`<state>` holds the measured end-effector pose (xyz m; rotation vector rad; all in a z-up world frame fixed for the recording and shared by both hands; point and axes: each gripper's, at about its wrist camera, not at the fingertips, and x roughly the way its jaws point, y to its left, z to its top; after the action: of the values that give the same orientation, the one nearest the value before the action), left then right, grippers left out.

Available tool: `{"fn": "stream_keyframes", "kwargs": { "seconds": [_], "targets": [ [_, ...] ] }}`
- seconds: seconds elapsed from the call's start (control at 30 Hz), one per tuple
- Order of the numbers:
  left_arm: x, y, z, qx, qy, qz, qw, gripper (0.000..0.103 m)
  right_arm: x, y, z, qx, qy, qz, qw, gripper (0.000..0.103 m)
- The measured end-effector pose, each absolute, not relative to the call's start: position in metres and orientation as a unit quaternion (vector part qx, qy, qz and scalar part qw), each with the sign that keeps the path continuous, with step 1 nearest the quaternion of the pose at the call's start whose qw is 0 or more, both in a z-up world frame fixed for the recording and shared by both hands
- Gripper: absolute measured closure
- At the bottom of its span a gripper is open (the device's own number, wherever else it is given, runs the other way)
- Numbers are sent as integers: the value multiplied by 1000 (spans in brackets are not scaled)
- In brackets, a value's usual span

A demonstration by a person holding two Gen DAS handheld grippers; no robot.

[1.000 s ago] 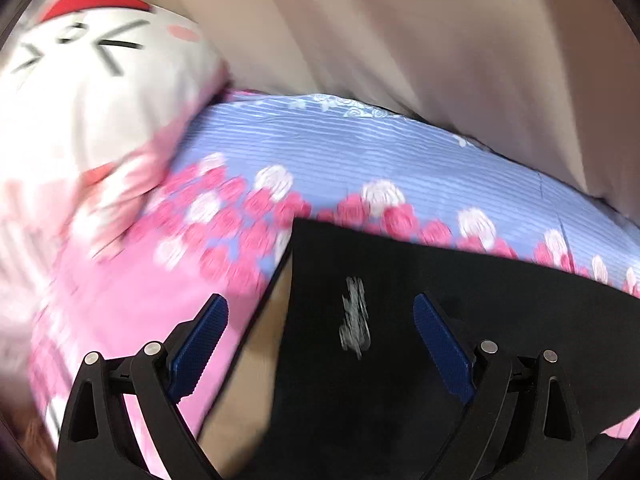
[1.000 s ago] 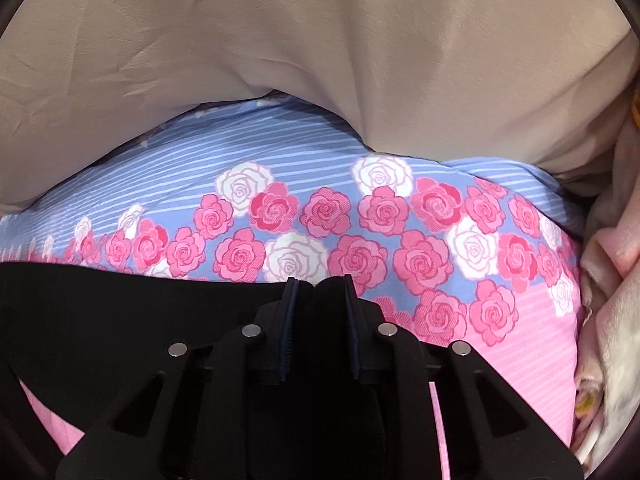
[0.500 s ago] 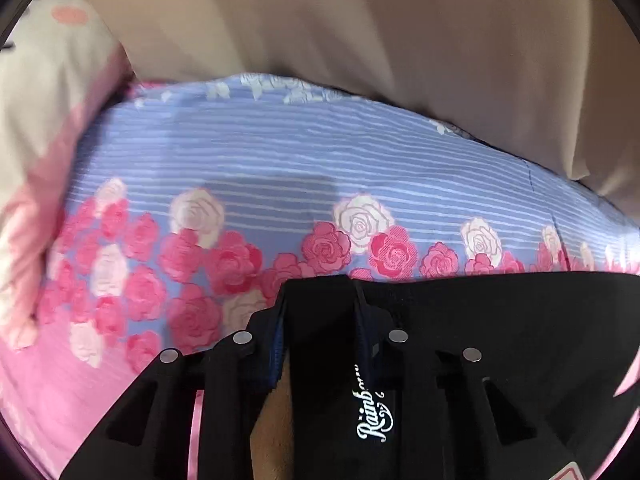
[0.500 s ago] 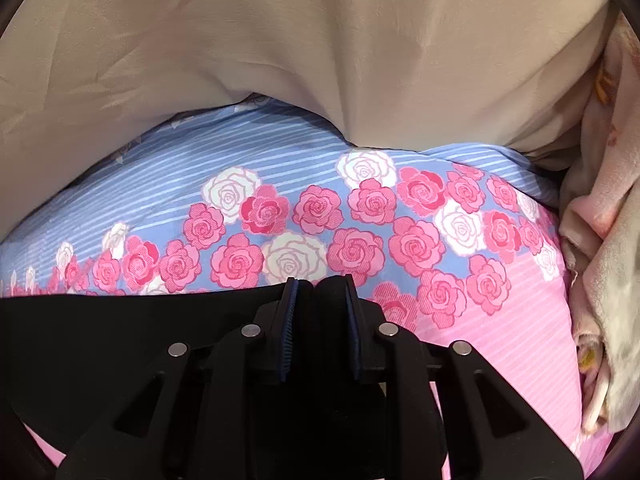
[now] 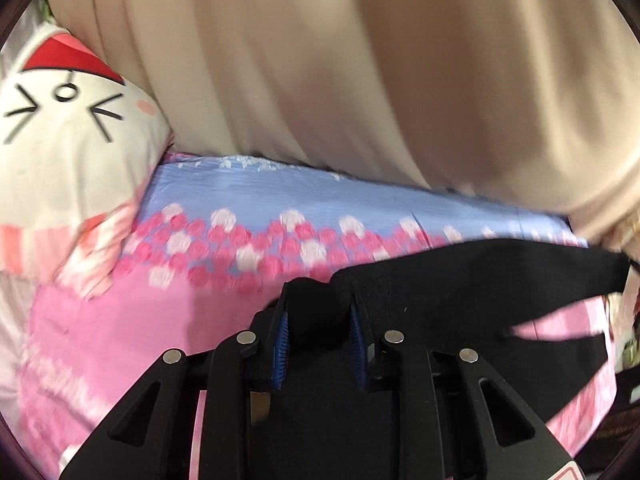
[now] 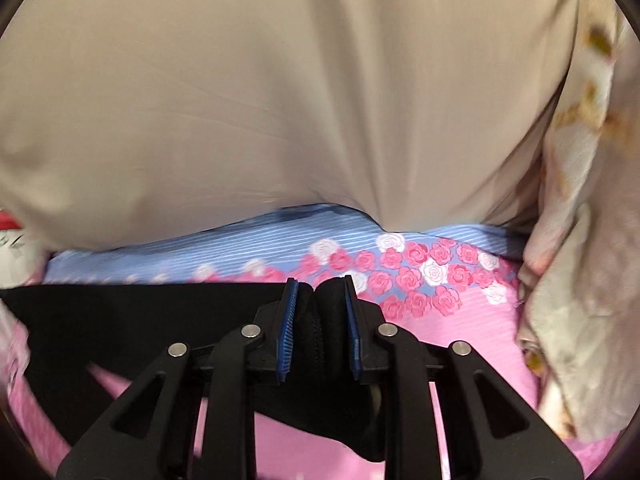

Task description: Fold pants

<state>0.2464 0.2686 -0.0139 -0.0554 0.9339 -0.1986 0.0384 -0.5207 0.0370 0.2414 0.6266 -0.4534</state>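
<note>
The left gripper [image 5: 319,328] has its jaws closed on a bunched fold of the black pants [image 5: 472,276], the blue pads pressing the cloth from both sides. From the grip the pants stretch away to the right as a taut dark band, lifted clear of the bed sheet [image 5: 132,320], with pink showing through a gap under the band. The sheet is pink near the gripper, then a row of pink and white roses, then blue stripes farther back. A white pillow [image 5: 68,152] with a cartoon face and red cap lies at the left. A beige curtain [image 5: 340,72] hangs behind the bed. The picture is blurred.
</note>
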Motion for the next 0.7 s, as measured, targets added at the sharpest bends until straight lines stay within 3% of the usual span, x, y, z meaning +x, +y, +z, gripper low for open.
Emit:
{"fn": "stream_keyframes", "kwargs": {
  "seconds": [0.2,0.43,0.47,0.53,0.57,0.6,0.63,0.7],
  "targets": [
    [160,283,-24,-14,503,-66,862,81,-45,-495,31,94,368,-211,900,82],
    [115,301,-116,5,585,-15,811,80,-101,-494,-76,100,503,-225,829,80],
    [113,302,-138,12,601,-6,800,79,-105,-494,-93,107,517,-228,818,72],
    [108,305,-163,13,613,8,790,76,-113,-492,-112,115,531,-240,804,66],
    [106,308,-172,10,616,17,787,76,-118,-491,-115,121,529,-249,802,57],
    [105,312,-180,3,622,26,783,71,-128,-492,-115,133,520,-264,801,49],
    [103,316,-182,-6,618,35,785,56,-137,-493,-112,144,510,-276,802,45],
    [97,328,-180,-12,606,64,793,38,-159,-495,-105,178,488,-299,800,39]
  ]
}}
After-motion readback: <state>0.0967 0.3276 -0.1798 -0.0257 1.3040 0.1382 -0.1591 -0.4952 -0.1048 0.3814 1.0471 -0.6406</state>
